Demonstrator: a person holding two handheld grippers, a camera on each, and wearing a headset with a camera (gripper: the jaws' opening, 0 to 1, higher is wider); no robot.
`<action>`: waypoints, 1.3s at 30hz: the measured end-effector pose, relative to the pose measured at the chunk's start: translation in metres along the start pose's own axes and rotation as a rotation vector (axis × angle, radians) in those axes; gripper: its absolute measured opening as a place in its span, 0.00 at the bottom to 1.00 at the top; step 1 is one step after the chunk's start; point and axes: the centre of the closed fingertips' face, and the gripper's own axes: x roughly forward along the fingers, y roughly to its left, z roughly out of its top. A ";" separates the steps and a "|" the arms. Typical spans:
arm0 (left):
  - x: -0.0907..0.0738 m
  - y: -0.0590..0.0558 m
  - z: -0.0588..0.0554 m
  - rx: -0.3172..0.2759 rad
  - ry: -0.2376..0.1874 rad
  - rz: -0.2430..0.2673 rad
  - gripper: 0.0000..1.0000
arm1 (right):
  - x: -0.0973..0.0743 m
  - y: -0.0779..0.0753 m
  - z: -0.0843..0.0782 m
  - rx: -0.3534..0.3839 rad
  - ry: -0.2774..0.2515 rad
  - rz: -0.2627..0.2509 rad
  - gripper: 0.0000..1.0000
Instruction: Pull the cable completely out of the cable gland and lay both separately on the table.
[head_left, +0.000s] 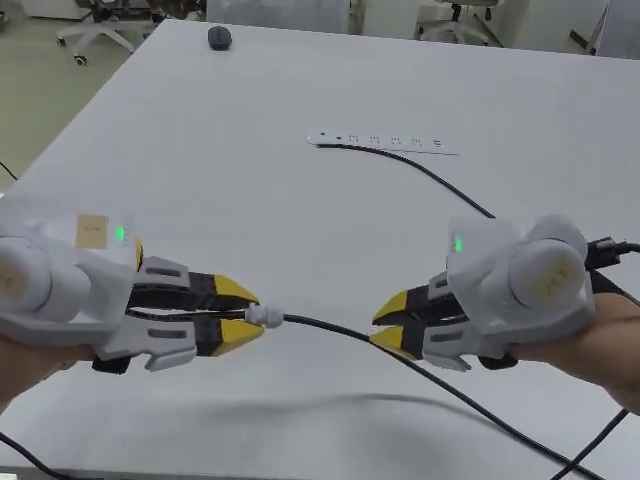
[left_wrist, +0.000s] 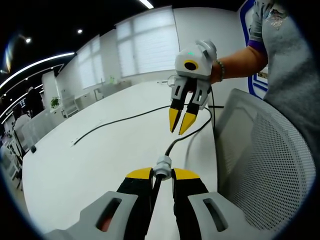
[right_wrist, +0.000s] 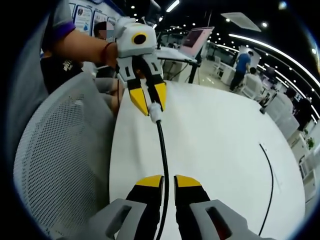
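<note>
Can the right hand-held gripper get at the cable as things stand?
Likely yes: the right hand-held gripper is open close by the cable, nothing between them; the left hand-held gripper pinches the cable gland.

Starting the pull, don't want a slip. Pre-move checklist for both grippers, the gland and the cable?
1. Left gripper clamped on the cable gland: ok.
2. Cable lined up between the right gripper jaws: ok.
3. Right gripper closed on the cable: not ok, its jaws stand apart.
4. Grippers clear of each other: ok.
5. Bare table below to lay the parts: ok; the power strip lies far off.
6. Cable free beyond the right gripper: cannot tell, it runs out of frame.
</note>
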 end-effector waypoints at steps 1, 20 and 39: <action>0.001 -0.001 0.001 0.002 -0.001 -0.003 0.15 | 0.001 0.002 0.008 -0.005 -0.014 0.008 0.04; 0.008 -0.008 0.016 0.043 -0.014 -0.034 0.15 | 0.021 0.015 0.051 -0.149 -0.043 0.064 0.03; 0.009 -0.010 0.017 0.043 -0.016 -0.059 0.15 | 0.027 0.019 0.047 -0.263 -0.007 0.067 0.00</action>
